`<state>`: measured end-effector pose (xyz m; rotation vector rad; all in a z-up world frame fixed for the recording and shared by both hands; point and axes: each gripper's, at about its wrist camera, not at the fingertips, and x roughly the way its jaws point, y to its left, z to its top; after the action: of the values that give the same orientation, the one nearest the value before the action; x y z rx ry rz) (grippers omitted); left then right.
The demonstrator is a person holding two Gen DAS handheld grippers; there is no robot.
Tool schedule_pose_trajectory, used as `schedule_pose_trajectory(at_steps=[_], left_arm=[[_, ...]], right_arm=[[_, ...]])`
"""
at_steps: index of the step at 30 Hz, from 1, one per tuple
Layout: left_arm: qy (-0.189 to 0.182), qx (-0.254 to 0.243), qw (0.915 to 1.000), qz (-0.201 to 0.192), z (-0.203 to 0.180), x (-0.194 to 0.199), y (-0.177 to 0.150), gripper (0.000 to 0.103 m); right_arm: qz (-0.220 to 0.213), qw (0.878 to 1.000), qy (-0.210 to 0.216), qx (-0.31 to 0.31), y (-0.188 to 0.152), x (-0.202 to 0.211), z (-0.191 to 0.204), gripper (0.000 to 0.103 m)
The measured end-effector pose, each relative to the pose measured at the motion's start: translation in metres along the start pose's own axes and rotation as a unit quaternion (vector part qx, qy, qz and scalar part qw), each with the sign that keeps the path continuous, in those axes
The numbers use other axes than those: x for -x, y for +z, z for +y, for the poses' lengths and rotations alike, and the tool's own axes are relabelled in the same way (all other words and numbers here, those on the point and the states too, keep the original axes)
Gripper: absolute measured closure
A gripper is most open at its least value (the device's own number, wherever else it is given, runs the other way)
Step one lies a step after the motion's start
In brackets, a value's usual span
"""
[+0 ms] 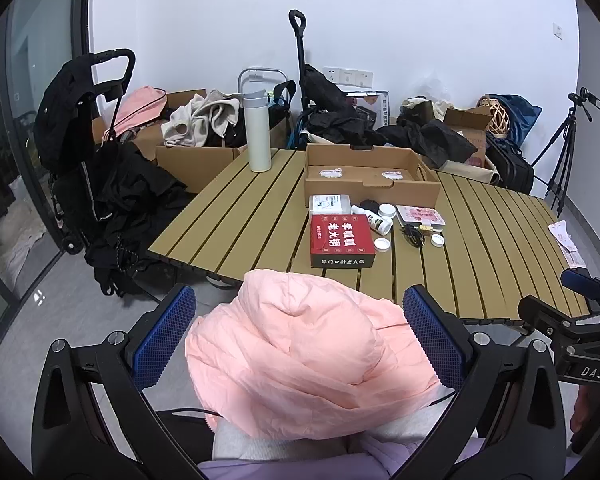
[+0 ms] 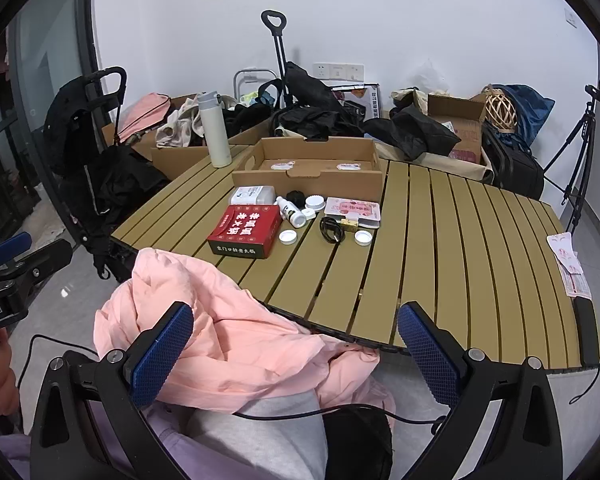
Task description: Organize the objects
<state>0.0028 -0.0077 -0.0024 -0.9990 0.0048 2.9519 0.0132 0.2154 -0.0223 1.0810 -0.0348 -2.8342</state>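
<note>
Where clutter lines the wall, a slatted table (image 2: 440, 240) holds a cardboard box (image 2: 308, 178)

Plenty of open slats on the right half of the yellow-green slatted tabletop (image 2: 460, 240). The middle is crowded: red printed carton (image 2: 246, 232), white bottles and loose caps, then the open brown cardboard box (image 2: 308, 168) behind. A bunched pink puffy jacket (image 1: 300, 348) blocks the near edge.

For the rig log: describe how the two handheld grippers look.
Both match. The left gripper and right gripper have black angular finger arms with silver screws and blue dimpled pads. White lettering marks their black bodies; a thin black cable runs below.
</note>
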Motion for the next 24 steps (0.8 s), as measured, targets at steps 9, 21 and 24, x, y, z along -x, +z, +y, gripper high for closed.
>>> schedule_pose_trajectory(at_steps=[9,21,24], left_arm=[[-0.003,-0.001,1.0,0.004,-0.0004,-0.0016,-0.0015,0.0],[-0.004,-0.003,1.0,0.005,-0.0006,-0.0014,-0.0012,0.0],[-0.004,-0.006,0.9999,0.007,-0.0016,-0.0024,0.0013,0.0]], right_arm=[[0.002,1.0,-0.002,-0.001,-0.0011,-0.0016,-0.0018,0.0],[0.006,1.0,-0.007,0.001,-0.0029,-0.0037,-0.0033,0.0],[0.005,1.0,-0.009,0.0,-0.0006,-0.0038,-0.0041,0.0]])
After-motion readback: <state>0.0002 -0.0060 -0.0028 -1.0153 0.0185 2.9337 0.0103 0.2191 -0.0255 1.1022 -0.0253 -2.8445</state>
